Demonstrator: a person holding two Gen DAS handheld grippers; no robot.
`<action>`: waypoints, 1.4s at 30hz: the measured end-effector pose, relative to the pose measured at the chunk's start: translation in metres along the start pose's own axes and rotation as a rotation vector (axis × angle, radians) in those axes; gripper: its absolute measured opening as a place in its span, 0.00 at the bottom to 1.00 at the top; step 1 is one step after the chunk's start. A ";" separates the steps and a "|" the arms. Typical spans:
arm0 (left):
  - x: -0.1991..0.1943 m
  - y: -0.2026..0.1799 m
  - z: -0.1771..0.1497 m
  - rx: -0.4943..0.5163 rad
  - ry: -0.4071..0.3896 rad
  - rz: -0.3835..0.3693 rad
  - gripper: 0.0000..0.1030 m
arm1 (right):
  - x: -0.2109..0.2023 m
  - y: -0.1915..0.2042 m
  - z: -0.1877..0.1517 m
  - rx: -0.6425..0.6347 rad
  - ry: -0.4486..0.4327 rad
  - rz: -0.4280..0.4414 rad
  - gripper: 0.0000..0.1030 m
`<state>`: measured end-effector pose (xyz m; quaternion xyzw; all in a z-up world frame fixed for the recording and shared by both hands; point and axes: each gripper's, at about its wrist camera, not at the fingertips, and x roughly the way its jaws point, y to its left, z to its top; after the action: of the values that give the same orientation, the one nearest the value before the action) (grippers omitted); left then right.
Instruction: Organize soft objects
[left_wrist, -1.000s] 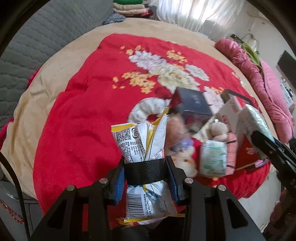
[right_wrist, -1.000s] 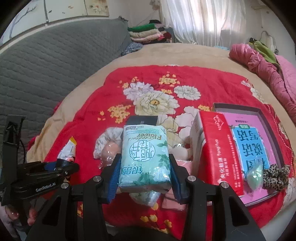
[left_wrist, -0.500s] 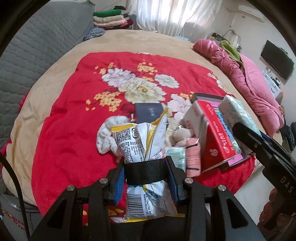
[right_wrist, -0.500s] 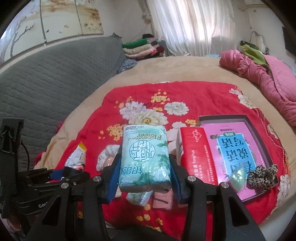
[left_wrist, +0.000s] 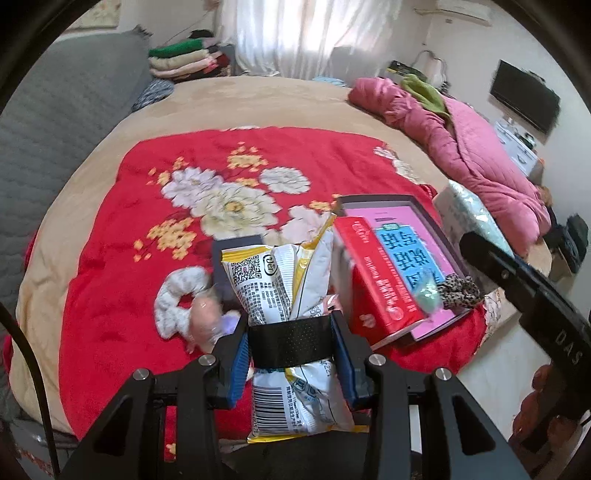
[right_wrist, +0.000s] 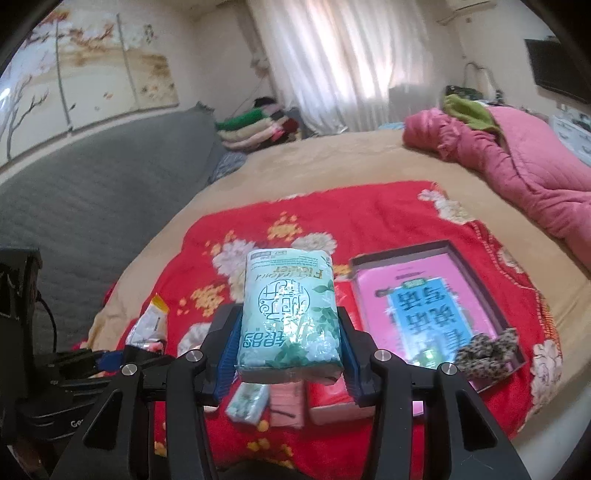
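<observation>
Left gripper (left_wrist: 290, 334) clamping a white-yellow snack bag (left_wrist: 286, 291) with QR code and barcode above the red blanket (left_wrist: 107, 295), right gripper (right_wrist: 288, 354) gripping a green tissue pack (right_wrist: 290, 314) printed "Flower", held over the bed's front edge

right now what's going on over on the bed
A person holds a hand-held gripper in each hand above a red floral blanket. The left hand-held gripper is clamped on a white and yellow snack bag; the right hand-held gripper is clamped on a pale green tissue pack. A red box, scrunchies and small packs lie on the blanket.
</observation>
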<state>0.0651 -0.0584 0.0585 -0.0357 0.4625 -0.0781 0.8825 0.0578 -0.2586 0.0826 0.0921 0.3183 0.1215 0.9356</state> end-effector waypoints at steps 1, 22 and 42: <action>0.000 -0.007 0.003 0.005 0.002 -0.012 0.39 | -0.005 -0.007 0.003 0.005 -0.011 -0.014 0.47; 0.060 -0.138 0.043 0.210 0.058 -0.125 0.39 | -0.057 -0.118 0.013 0.145 -0.133 -0.181 0.47; 0.157 -0.174 0.058 0.240 0.201 -0.136 0.39 | -0.015 -0.160 -0.009 0.197 -0.029 -0.208 0.47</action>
<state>0.1825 -0.2567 -0.0117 0.0468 0.5321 -0.1957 0.8224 0.0678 -0.4141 0.0442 0.1518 0.3228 -0.0094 0.9342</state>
